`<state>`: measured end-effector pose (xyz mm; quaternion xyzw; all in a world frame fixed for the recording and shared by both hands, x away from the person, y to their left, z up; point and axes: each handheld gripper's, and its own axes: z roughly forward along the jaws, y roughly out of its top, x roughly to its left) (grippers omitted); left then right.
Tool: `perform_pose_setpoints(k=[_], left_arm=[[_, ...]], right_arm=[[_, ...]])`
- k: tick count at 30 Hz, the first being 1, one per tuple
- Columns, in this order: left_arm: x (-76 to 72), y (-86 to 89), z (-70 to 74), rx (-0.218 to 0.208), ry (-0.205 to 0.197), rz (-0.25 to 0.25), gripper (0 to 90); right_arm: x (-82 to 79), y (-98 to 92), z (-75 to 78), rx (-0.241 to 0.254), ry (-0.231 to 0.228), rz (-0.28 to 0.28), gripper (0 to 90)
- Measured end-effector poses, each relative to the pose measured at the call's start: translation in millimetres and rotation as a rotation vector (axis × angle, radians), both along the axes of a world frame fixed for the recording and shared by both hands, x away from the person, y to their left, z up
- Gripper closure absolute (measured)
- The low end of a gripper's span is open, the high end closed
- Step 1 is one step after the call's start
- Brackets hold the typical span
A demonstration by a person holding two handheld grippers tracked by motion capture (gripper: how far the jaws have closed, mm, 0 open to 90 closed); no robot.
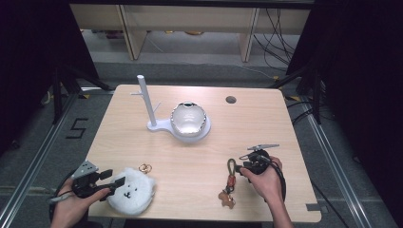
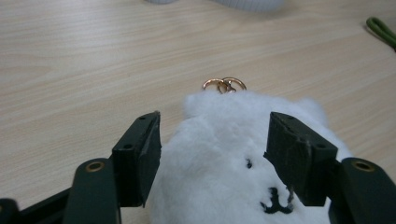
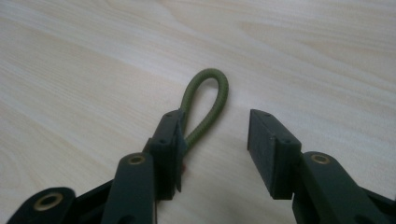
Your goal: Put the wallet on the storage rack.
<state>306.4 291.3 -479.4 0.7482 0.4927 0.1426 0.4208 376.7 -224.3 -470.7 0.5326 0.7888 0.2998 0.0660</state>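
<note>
The desk is pale wood-grain laminate.

Near its front left corner lies a white plush charm, round and fluffy, with two small ears and a black stitched face. A pair of gold-coloured rings is fixed at its top edge and rests on the desk. The left tongs are spread wide, one jaw on either side of the plush; in the left gripper view neither pad presses into the fur.

At the front right lies a second charm: an olive-green cord loop, a reddish middle piece, and a small brown figure at the near end. The right tongs are spread over the loop. The left-hand jaw in the right gripper view touches the cord; the other stands apart from it.

Mid-desk stands a white stand with an upright post and side pegs. A glossy silver rounded object sits on its base.
</note>
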Motion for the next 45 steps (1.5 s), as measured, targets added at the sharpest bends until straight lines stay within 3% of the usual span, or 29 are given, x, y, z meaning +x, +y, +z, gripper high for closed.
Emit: perform_pose_setpoints(k=[4,7,9,10,11,13,14,15,17,21,22,23,24,25,26,28,31,33,34,35,38,39,42,45], left_arm=[[11.8,6.4,7.5,0.054,0.021,-0.020,33.8],[16.6,6.5,10.7,0.063,0.035,-0.034,33.1],[23.0,6.7,14.6,0.081,0.078,-0.046,32.6],[23.0,6.7,14.6,0.081,0.078,-0.046,32.6],[25.5,9.9,16.6,0.118,0.092,-0.073,32.6],[29.3,10.8,18.8,0.133,0.104,-0.079,32.7],[32.4,11.7,22.4,0.159,0.117,-0.097,32.9],[33.0,9.4,22.7,0.138,0.108,-0.083,33.0],[34.2,9.2,25.8,0.151,0.123,-0.101,33.2],[35.7,7.1,27.0,0.145,0.156,-0.119,33.8],[38.2,6.7,24.9,0.156,0.185,-0.146,33.8],[39.1,5.6,22.8,0.162,0.184,-0.147,33.8],[40.5,4.7,22.5,0.170,0.217,-0.150,33.9],[40.5,4.7,22.5,0.170,0.217,-0.150,34.0],[44.2,3.4,19.0,0.183,0.242,-0.159,34.1],[46.9,2.2,15.8,0.199,0.257,-0.174,35.0],[48.5,0.7,12.4,0.216,0.290,-0.190,36.0],[48.4,-0.4,10.9,0.215,0.301,-0.186,36.5],[48.1,-0.3,9.2,0.242,0.318,-0.201,36.5],[48.1,-0.3,7.5,0.240,0.332,-0.206,36.5],[47.4,-1.5,5.2,0.252,0.342,-0.203,36.3],[47.4,-2.2,3.5,0.244,0.349,-0.204,36.3],[48.5,-2.9,-0.7,0.285,0.371,-0.232,36.4],[48.0,-4.6,-2.7,0.290,0.374,-0.224,36.9]], right_arm=[[-0.7,-1.5,1.5,-0.022,0.021,-0.020,53.9],[-0.2,-4.7,0.1,-0.031,0.049,-0.018,52.5],[-0.9,-6.6,-2.3,-0.034,0.064,-0.018,52.2],[-0.9,-6.6,-2.3,-0.034,0.064,-0.018,52.2],[-3.0,-8.8,-2.7,-0.030,0.065,-0.012,52.4],[-5.0,-9.0,-1.4,-0.029,0.086,-0.024,52.5],[-6.5,-10.7,-1.7,-0.052,0.092,-0.031,53.2],[-7.0,-10.8,-1.1,-0.059,0.101,-0.038,53.3],[-8.6,-11.9,0.2,-0.093,0.117,-0.046,52.7],[-10.4,-10.5,1.9,-0.089,0.140,-0.045,49.6],[-10.8,-10.1,2.3,-0.085,0.140,-0.048,48.2],[-11.0,-10.3,2.3,-0.088,0.142,-0.047,47.8],[-11.5,-10.1,2.2,-0.103,0.148,-0.064,47.6],[-11.5,-10.1,2.2,-0.103,0.148,-0.064,47.6],[-11.8,-10.5,1.3,-0.106,0.146,-0.061,47.3],[-12.4,-9.2,0.8,-0.081,0.144,-0.045,47.0],[-12.0,-7.6,0.0,-0.099,0.145,-0.054,46.7],[-11.5,-5.6,-0.3,-0.079,0.144,-0.032,46.5],[-11.6,-3.8,-1.1,-0.066,0.135,-0.039,46.5],[-11.5,-3.4,0.6,-0.077,0.143,-0.037,46.3],[-11.9,-2.6,1.8,-0.064,0.132,-0.015,45.8],[-12.1,-0.8,2.2,-0.064,0.141,-0.037,45.6],[-13.2,-3.7,1.0,-0.060,0.103,0.009,45.5],[-16.0,-1.9,2.5,-0.044,0.129,-0.019,45.5]])
